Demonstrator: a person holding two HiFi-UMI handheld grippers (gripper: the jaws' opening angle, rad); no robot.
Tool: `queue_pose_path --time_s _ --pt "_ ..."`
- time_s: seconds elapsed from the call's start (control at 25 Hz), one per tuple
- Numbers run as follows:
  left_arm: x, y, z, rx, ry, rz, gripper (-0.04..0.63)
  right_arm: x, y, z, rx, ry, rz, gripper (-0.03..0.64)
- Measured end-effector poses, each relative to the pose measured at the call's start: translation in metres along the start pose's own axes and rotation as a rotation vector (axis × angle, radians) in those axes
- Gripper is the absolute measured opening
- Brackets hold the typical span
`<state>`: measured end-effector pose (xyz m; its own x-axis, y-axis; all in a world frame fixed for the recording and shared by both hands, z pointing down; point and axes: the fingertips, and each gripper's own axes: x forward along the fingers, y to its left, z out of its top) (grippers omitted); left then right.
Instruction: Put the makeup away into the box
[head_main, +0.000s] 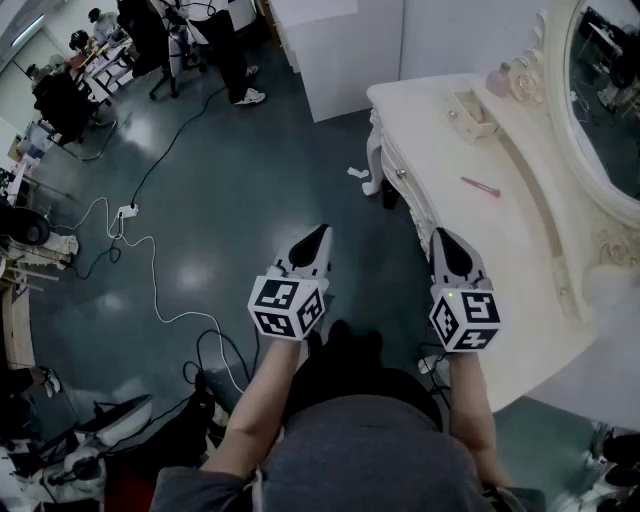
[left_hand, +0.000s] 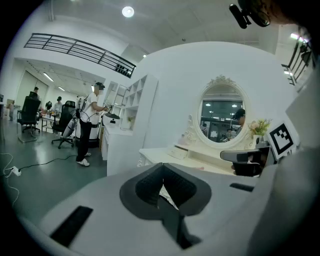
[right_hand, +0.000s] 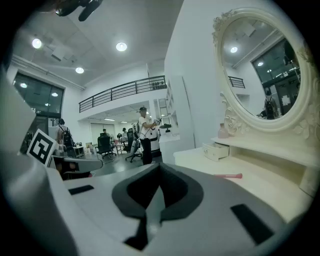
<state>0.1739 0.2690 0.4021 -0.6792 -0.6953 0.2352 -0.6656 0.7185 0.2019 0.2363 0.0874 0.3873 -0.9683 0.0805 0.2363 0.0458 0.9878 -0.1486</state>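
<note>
A pink makeup stick (head_main: 480, 186) lies on the white dressing table (head_main: 520, 260), shown low and flat in the right gripper view (right_hand: 229, 176). Farther back stands a small open cream box (head_main: 472, 112) (right_hand: 216, 150), with a pink bottle (head_main: 499, 78) beyond it. My left gripper (head_main: 318, 237) hangs over the floor left of the table, shut and empty (left_hand: 163, 166). The right gripper (head_main: 443, 240) hovers by the table's near edge, short of the stick, its jaws meeting at the tip with nothing between them (right_hand: 159, 166).
An oval mirror (head_main: 605, 90) in a carved frame backs the table. A white cabinet (head_main: 335, 40) stands behind it. Cables and a power strip (head_main: 127, 211) cross the dark floor at left. People and office chairs (head_main: 150, 40) are at the far back.
</note>
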Motion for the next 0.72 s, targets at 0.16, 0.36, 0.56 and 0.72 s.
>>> queue_pose_path --time_s 0.16,0.36,0.56,0.72 --pt "0.0 -0.003 -0.001 -0.002 0.003 0.001 0.006 0.0 0.001 0.0 0.008 -0.005 0.014 0.003" --pt "0.0 -0.006 -0.001 0.009 0.002 0.02 0.006 0.0 0.005 -0.001 0.017 -0.007 0.044 0.005" --pt "0.001 0.001 -0.003 0.01 0.021 0.036 0.006 0.007 0.009 0.001 0.029 -0.005 0.053 0.005" --pt "0.016 0.01 -0.002 0.01 0.029 0.039 0.006 0.023 0.008 0.004 0.021 -0.006 0.057 0.005"
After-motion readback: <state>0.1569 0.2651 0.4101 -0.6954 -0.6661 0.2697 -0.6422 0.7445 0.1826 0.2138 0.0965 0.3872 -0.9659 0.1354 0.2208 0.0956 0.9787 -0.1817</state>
